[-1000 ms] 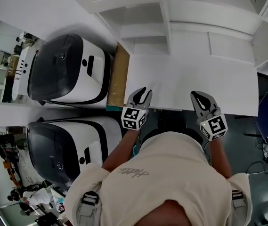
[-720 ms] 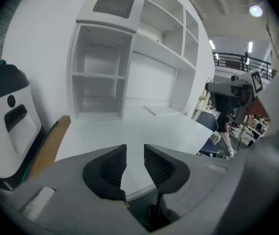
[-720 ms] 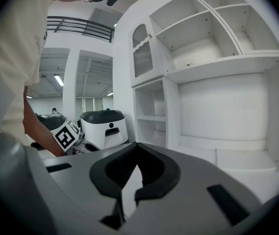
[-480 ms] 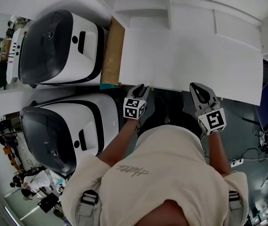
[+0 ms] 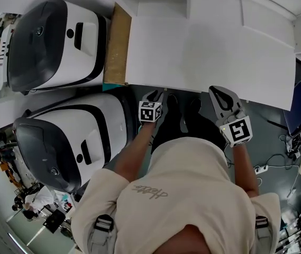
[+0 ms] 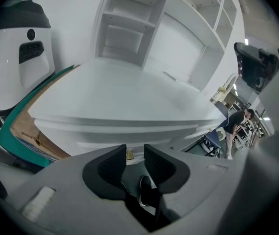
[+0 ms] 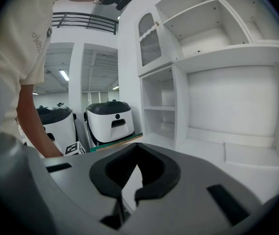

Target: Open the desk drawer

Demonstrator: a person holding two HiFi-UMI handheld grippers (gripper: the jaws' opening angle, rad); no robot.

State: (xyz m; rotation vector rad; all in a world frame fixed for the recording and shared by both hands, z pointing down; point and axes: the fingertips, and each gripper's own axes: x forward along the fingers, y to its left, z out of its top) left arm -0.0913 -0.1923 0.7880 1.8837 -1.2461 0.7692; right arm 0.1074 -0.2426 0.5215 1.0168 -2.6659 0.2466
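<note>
The white desk (image 5: 208,52) fills the middle of the head view, and its drawer is hidden there under the top. In the left gripper view a white drawer front (image 6: 105,131) runs just below the desk top (image 6: 129,92). My left gripper (image 5: 154,95) hangs at the desk's front edge, tilted downward. It (image 6: 135,155) is open, aimed at the drawer front, with nothing between the pads. My right gripper (image 5: 220,95) sits at the front edge further right, its tips together. In its own view that gripper (image 7: 137,148) looks across the desk top, holding nothing.
Two white-and-black machines (image 5: 49,41) (image 5: 71,142) stand left of the desk. A brown board with a teal edge (image 5: 117,46) leans on the desk's left side. White shelves (image 7: 213,38) rise at the back. The person's shoes (image 5: 184,115) are under the desk.
My left gripper has dropped from beside the desk top to below its front edge and tilted downward. The right gripper has sunk a little. Both stay at the front edge.
</note>
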